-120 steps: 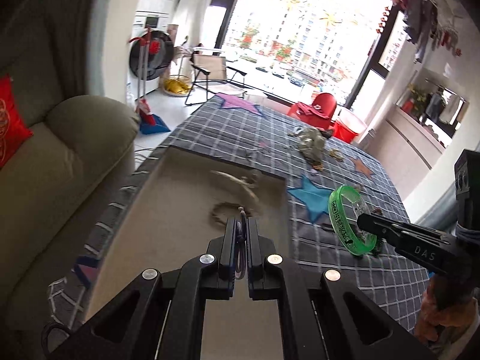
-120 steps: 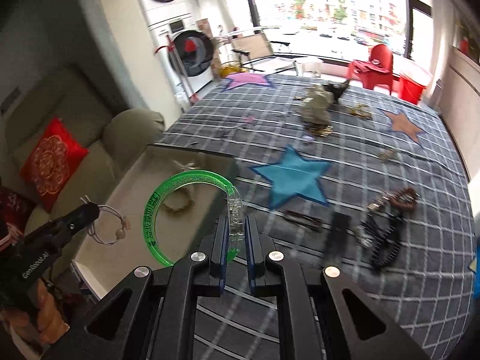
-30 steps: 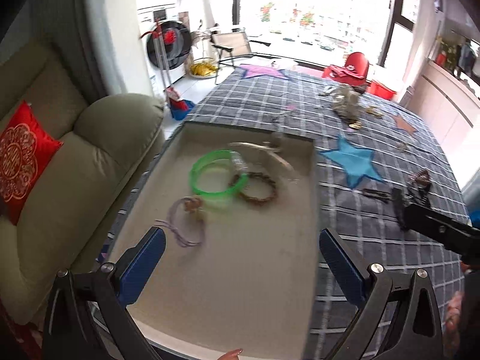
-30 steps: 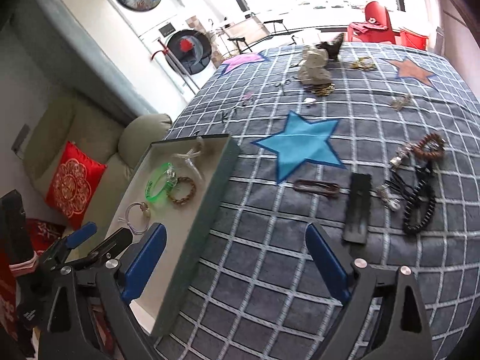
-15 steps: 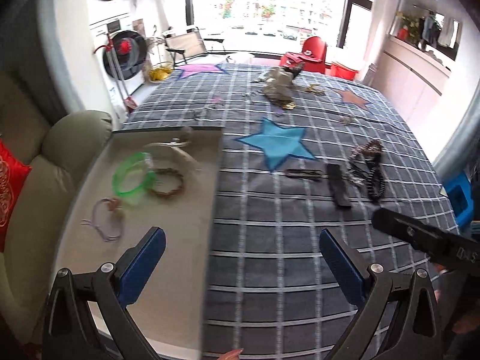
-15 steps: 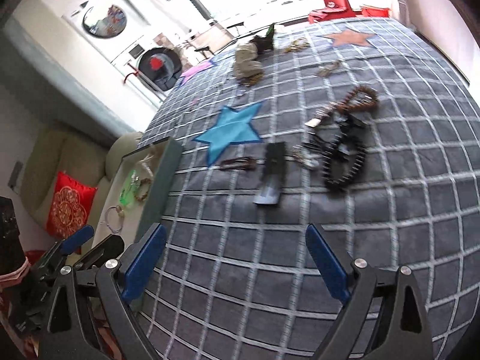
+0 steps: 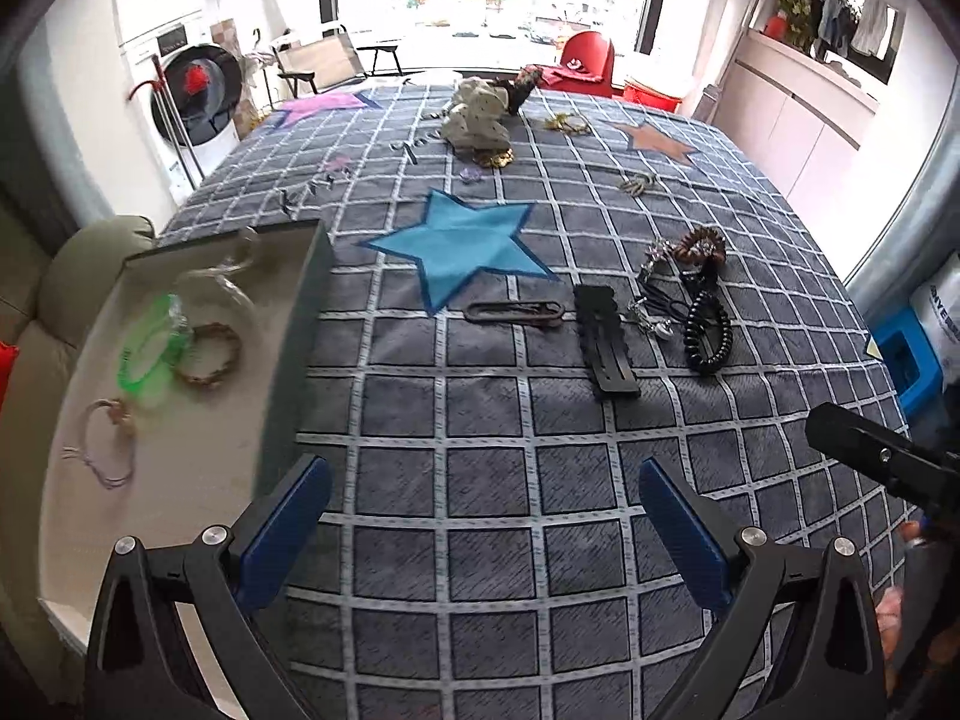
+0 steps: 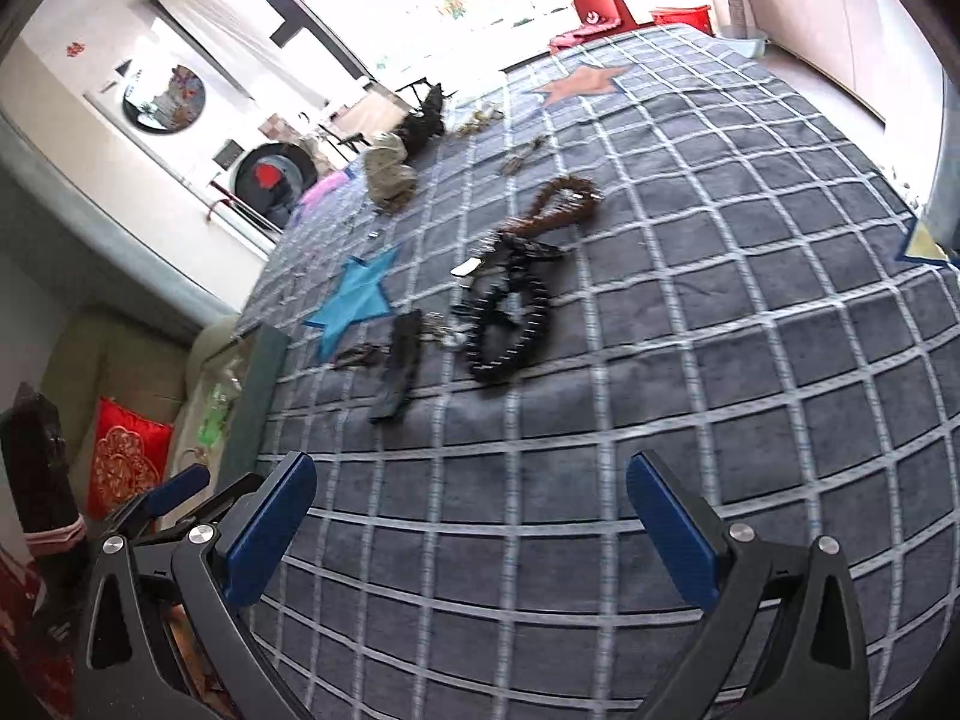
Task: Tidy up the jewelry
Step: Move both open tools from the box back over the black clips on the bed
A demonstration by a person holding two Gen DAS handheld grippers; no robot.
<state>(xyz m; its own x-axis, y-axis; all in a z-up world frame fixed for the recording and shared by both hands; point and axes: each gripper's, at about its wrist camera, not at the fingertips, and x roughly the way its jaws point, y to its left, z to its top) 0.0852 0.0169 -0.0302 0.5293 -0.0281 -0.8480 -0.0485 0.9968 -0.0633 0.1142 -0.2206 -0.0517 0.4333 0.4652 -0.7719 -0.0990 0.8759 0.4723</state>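
Left wrist view, left to right. Tray [image 7: 282,360] sits at the left edge of the frame on the checked cloth of the table [image 7: 480,480]. Inside it: thin cord bracelet [image 7: 105,444] at lower left, green bangle [image 7: 150,348] above it, braided brown bracelet [image 7: 209,354] touching the bangle on its right, and a pale blurred piece [image 7: 222,282] toward the tray's far end; cannot tell what that one is.

Left gripper [image 7: 480,531] fills the bottom of the frame, jaws spread wide, nothing between them, above bare cloth just right of the tray wall.

Centre of frame: blue star patch [image 7: 462,243]. Just below and right of it a brown hair clip [image 7: 516,312], then a flat black clip [image 7: 606,348] lying lengthwise. Right of that a tangle: black coil bracelet [image 7: 708,330], small silver bits [image 7: 651,318], and reddish-brown beads [image 7: 699,246] above. Upper centre: a pale lumpy heap [image 7: 480,114] with gold pieces [image 7: 567,123] near it. The tip of the right tool enters at the right edge.

Right wrist view, left to right. Red cushion [image 8: 123,462] at lower left; tray edge [image 8: 252,396] beside it, green bangle [image 8: 213,414] partly visible. Black clip [image 8: 399,366] at centre-left, black coil bracelet [image 8: 510,324] at centre, brown beads [image 8: 564,201] above. Right gripper [image 8: 471,519] at the bottom, jaws wide apart and empty, over cloth well short of the coil.
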